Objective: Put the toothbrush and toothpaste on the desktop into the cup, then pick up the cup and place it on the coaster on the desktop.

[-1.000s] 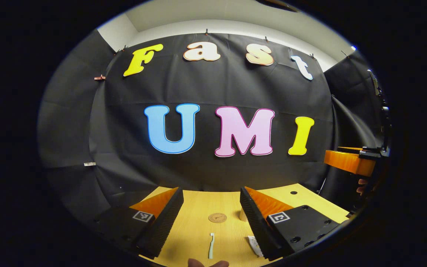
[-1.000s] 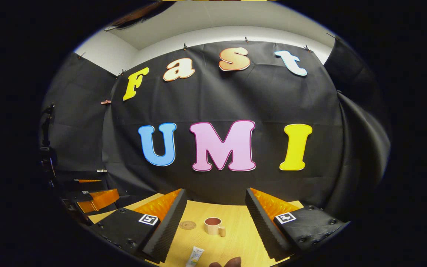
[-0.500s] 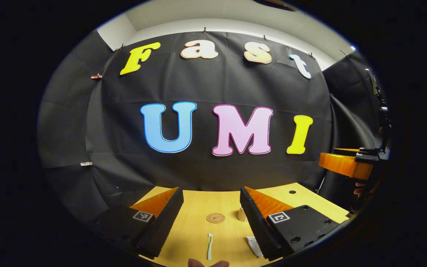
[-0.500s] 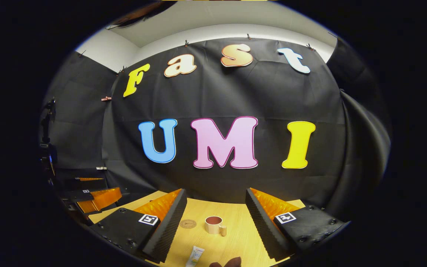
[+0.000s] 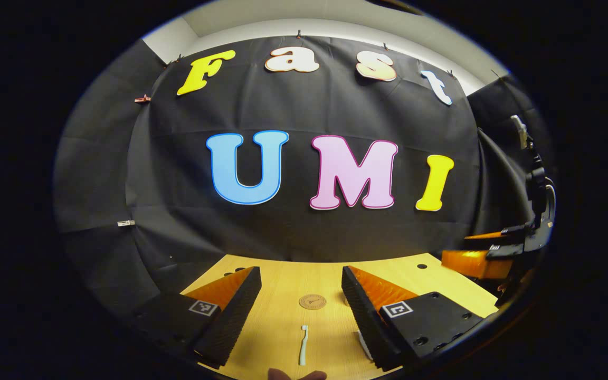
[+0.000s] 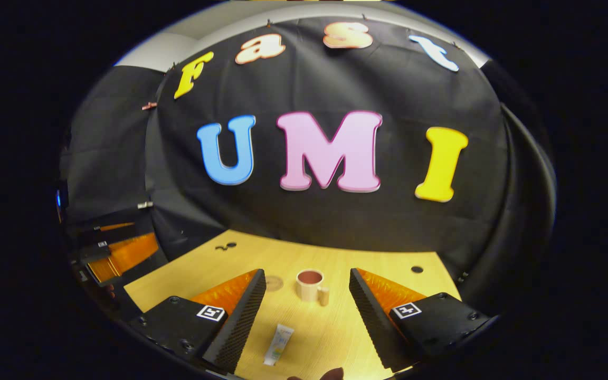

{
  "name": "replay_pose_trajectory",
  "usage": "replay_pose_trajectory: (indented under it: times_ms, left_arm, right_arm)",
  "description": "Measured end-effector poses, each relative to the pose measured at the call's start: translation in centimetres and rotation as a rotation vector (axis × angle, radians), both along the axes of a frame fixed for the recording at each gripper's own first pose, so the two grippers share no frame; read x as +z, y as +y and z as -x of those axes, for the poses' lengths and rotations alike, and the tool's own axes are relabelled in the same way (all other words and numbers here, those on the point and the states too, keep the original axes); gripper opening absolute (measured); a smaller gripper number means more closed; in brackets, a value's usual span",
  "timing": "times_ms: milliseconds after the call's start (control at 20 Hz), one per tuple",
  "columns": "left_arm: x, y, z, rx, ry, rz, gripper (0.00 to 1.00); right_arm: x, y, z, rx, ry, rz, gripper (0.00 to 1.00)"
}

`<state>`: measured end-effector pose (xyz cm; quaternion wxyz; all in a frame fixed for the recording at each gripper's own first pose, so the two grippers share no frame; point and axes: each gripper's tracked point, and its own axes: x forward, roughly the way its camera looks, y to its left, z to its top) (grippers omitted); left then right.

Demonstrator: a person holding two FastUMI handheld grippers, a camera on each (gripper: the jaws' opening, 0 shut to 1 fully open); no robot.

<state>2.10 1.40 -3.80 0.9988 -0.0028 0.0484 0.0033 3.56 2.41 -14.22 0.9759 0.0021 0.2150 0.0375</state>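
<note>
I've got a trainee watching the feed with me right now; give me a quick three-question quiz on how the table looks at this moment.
1. True or false: the toothbrush is already standing in the cup.
2. In the right gripper view, what lies on the desktop between the right gripper fingers, nearer the camera than the cup? A) the toothpaste B) a spoon C) a sponge
3. Fill in: in the left gripper view, the round wooden disc beyond the toothbrush, between the left gripper fingers, is the ____.

Key: 1. False; it lies flat on the desktop. 2. A, the toothpaste. 3. coaster.
</note>
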Motion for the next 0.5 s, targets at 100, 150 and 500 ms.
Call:
replay_pose_trajectory:
  times_ms: [100, 150, 500]
  left_arm:
    - [-0.8, 0.3, 0.0, 0.008, 0.018, -0.001, 0.97]
    - [-1.2, 0.4, -0.1, 0.014, 0.029, 0.001, 0.97]
    - [-3.8, 1.4, -0.4, 0.065, 0.087, 0.006, 0.97]
  right_arm:
    - [-5.0, 1.0, 0.3, 0.017, 0.163, -0.054, 0.98]
    - [-7.7, 1.6, 0.4, 0.015, 0.253, -0.087, 0.98]
    - [-20.2, 2.6, 2.4, 0.005, 0.626, -0.145, 0.96]
